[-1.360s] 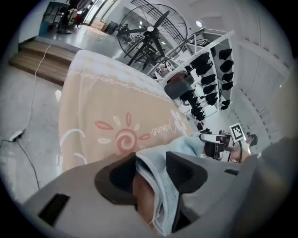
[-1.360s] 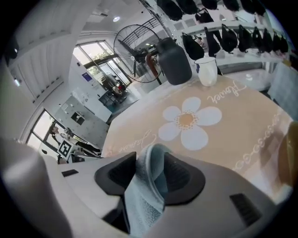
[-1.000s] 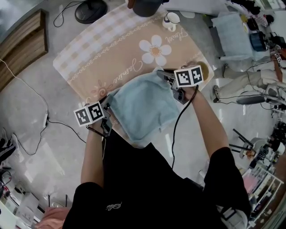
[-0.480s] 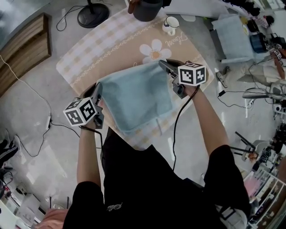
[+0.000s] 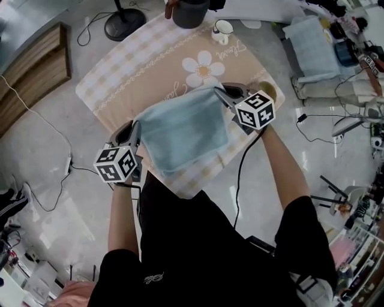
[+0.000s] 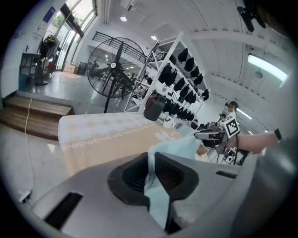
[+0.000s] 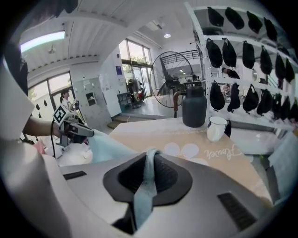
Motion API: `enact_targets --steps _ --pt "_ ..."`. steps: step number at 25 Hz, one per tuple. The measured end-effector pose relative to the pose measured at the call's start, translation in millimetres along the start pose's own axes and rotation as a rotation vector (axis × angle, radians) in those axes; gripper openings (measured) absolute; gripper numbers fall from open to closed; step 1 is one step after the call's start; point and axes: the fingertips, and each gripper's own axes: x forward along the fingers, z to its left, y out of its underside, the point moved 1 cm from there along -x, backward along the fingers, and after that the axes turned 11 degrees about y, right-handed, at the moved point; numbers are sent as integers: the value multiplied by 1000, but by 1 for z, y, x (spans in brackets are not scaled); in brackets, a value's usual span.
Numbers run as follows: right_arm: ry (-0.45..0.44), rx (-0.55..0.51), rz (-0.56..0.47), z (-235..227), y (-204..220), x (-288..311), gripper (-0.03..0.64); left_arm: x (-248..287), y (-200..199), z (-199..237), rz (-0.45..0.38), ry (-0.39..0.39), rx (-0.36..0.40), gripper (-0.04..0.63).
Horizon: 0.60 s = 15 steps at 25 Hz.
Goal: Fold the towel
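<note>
Nearest the body, low on the left of the head view, left gripper (image 5: 133, 127) with jaws pressed together on one corner of the pale blue towel (image 5: 183, 132); in the left gripper view, cloth pinched between the dark pads and trailing out beneath them. Opposite, on the right and a little farther out, right gripper (image 5: 224, 93) likewise clamped shut on another corner, a narrow strip of blue fabric squeezed between its pads in the right gripper view. Between the two, towel spread as a slack sheet, gripped edge raised above the table, free end sagging back toward the near table edge; whether that lower hem touches the surface, impossible to tell. Underneath, beige tablecloth (image 5: 138, 72) with a check border, a white flower and looping script. Farther along the table, near its far edge and well apart from the towel, white mug (image 5: 222, 28) and, just beside it, dark grey jug (image 5: 190, 12). Off to the left on the grey floor, wooden step (image 5: 33, 66). Farthest away, large standing fan (image 6: 116, 69) and white shelving (image 6: 184, 65) hung with dark caps.
</note>
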Motion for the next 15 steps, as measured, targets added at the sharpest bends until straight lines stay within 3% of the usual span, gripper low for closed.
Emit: enact_targets --steps 4,15 --pt "-30 80 -21 5 14 -15 28 -12 12 -16 -6 -6 -2 44" --pt "-53 113 -34 15 51 -58 29 -29 48 -61 22 3 12 43"
